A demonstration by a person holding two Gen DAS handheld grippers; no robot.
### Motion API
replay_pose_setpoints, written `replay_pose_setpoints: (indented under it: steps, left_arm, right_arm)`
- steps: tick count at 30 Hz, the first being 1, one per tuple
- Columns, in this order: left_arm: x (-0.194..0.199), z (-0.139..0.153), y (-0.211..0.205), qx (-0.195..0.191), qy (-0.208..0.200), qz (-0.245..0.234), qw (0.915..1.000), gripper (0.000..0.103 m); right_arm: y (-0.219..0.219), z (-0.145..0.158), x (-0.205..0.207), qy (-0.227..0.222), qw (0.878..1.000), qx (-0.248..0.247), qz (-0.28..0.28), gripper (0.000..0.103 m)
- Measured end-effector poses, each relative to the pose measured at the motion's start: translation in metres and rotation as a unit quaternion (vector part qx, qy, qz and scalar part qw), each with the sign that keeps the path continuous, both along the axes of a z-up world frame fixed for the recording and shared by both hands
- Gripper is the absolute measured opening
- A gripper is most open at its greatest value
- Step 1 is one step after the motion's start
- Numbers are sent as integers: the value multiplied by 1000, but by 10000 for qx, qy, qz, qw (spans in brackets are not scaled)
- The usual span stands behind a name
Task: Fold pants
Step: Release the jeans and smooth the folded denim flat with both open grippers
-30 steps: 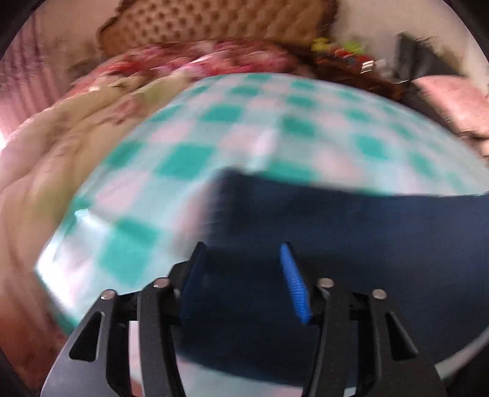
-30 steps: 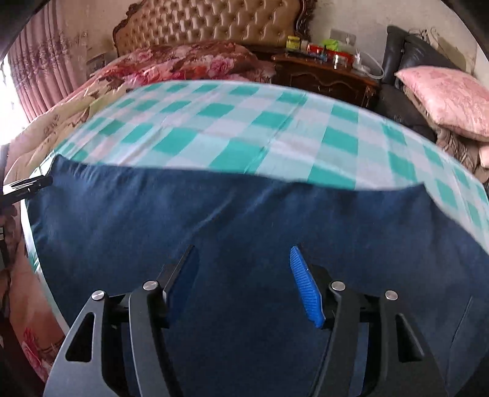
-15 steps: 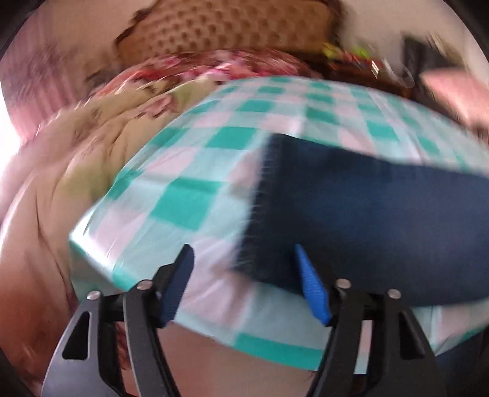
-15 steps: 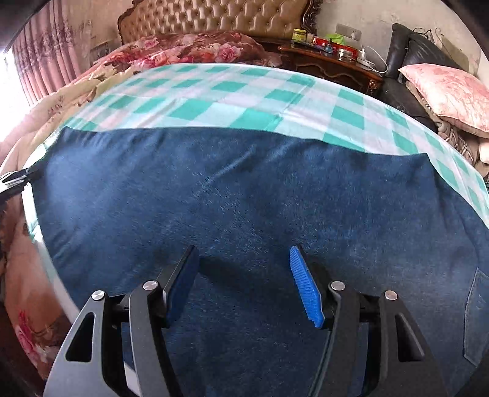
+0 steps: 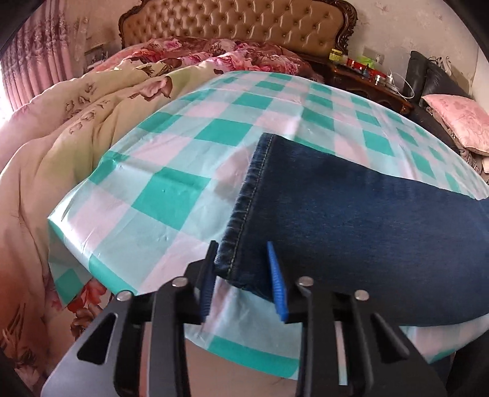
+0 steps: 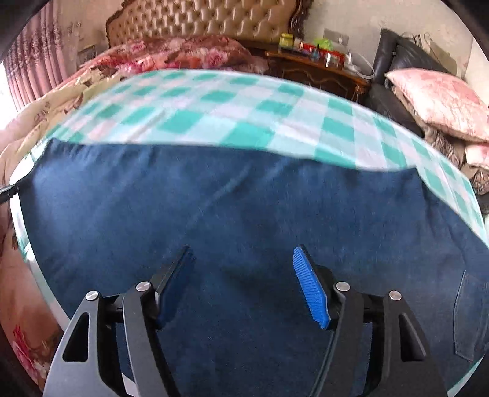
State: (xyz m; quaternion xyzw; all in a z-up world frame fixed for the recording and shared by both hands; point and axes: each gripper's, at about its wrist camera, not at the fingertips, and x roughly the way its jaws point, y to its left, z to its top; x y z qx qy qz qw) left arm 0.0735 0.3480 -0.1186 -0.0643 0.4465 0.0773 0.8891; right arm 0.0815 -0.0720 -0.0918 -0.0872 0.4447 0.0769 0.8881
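Note:
Dark blue jeans lie flat on a green, pink and white checked cloth over a table. In the left wrist view the stitched leg hem runs toward me. My left gripper is open, its jaws either side of the near hem corner, not closed on it. In the right wrist view the jeans fill the lower frame, with a back pocket at the right. My right gripper is open and hovers over the middle of the denim.
A bed with a floral quilt and tufted headboard lies behind and to the left. A dark wooden nightstand with small items and a black sofa with a pink cushion stand at the back right. The table edge is near.
My left gripper has moved left along the jeans to the hem corner and its jaws have narrowed around it. My right gripper stays open over the denim, shifting slightly.

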Motion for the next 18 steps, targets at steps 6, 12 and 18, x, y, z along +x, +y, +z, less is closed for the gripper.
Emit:
replay_pose_setpoints:
  steps: [6,12,18]
  left_arm:
    - [1,0,2,-141,-8,20,9999,25]
    - [2,1,4,-153,-19,-8,9999,26]
    - [8,17,13,191,-169,489,9985,42]
  right_arm:
    - [31,7,16,-96,9998,39,146,64]
    - [48,4,31,-109,9998,15,179,63]
    - [53,-9,48,35,9999,-82,89,59]
